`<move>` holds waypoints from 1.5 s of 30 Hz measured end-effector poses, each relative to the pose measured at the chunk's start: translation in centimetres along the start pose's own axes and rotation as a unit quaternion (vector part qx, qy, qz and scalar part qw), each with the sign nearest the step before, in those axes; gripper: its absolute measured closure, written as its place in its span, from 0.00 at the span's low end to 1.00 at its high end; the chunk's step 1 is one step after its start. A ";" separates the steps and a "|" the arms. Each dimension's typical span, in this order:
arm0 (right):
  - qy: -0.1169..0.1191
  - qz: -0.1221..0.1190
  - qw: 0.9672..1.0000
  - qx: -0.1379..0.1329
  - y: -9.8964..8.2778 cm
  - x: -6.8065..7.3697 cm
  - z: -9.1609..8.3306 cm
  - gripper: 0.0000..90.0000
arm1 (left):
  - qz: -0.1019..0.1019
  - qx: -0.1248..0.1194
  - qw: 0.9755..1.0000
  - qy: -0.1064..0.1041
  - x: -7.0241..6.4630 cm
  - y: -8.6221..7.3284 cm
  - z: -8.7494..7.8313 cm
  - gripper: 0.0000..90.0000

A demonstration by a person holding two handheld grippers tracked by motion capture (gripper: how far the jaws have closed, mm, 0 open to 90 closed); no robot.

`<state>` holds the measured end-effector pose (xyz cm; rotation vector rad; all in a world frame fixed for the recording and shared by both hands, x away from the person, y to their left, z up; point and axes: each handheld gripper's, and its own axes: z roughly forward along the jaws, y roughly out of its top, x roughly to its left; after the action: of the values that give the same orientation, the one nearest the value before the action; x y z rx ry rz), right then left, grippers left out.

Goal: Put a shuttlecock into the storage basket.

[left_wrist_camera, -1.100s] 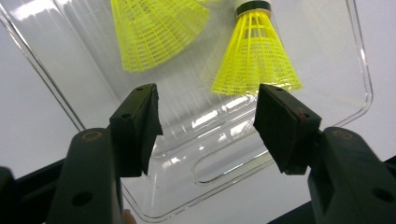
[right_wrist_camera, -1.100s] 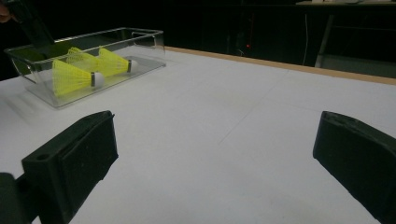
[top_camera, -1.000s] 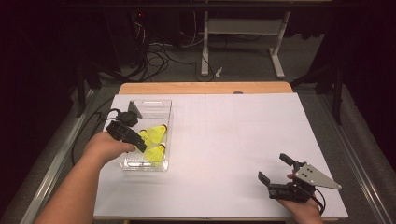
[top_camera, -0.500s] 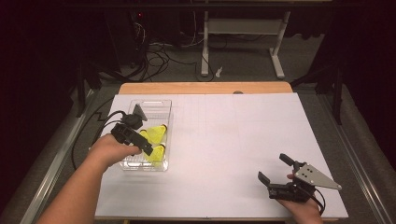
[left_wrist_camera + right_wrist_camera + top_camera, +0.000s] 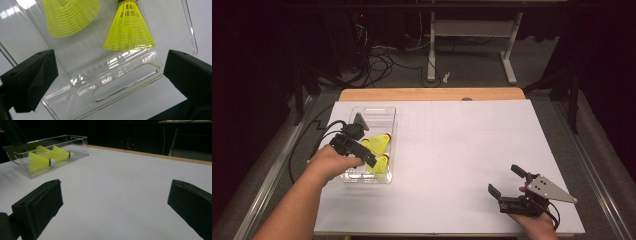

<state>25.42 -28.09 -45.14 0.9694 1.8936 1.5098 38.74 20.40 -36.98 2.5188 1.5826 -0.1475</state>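
Note:
A clear plastic box [image 5: 377, 111] stands at the left of the white table and holds two yellow shuttlecocks [image 5: 381, 143] [image 5: 380, 164]. My left gripper [image 5: 370, 151] hovers over the near half of the box. Its jaws have just been opening and now stand wide apart with nothing between them. In the left gripper view [image 5: 110, 80] the box floor [image 5: 120, 82] lies below, with one shuttlecock [image 5: 128, 30] and the other [image 5: 71, 15] lying loose beyond the jaws. My right gripper [image 5: 506, 180] rests open near the front right edge. The right gripper view [image 5: 115, 205] looks across at the box [image 5: 75, 138].
A white sheet [image 5: 462, 150] covers the table, with a wooden strip [image 5: 432, 94] along its far edge. A black cable [image 5: 312, 145] trails off the left side. A metal desk frame [image 5: 472, 45] and loose cables lie on the dark floor beyond.
The left gripper's jaws have spread apart above the box while the hand stayed in place. The right hand and its gripper have not moved.

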 end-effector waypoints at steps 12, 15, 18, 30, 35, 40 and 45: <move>0.001 0.000 1.000 0.001 0.0 0.0 0.0 0.00 | -0.008 -0.078 0.997 -0.013 0.3 -1.7 0.4 0.01; 0.000 0.000 1.000 0.001 0.0 0.0 0.0 0.00 | -0.007 -0.103 0.995 -0.017 0.4 -2.2 0.6 0.01; 0.000 -0.001 1.000 0.002 0.0 0.1 0.1 0.00 | -0.001 -0.121 0.993 -0.011 0.4 -2.6 1.0 0.01; -0.002 0.000 1.000 0.004 -0.1 0.0 0.1 0.00 | 0.017 -0.191 0.981 -0.023 0.6 -4.4 2.7 0.01; -0.003 0.003 1.000 0.000 0.0 0.1 0.0 0.00 | 0.023 -0.238 0.971 -0.020 0.6 -5.5 3.5 0.01; -0.006 0.006 1.000 0.002 -0.1 0.0 0.0 0.00 | 0.035 -0.300 0.953 -0.026 0.4 -6.8 3.6 0.01; -0.010 0.008 1.000 0.003 -0.1 0.1 0.0 0.00 | 0.057 -0.351 0.934 -0.008 -0.2 -8.0 4.2 0.01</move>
<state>25.38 -28.03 -45.25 1.0009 1.8821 1.4979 31.46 22.84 -41.72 2.0153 1.1828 0.3511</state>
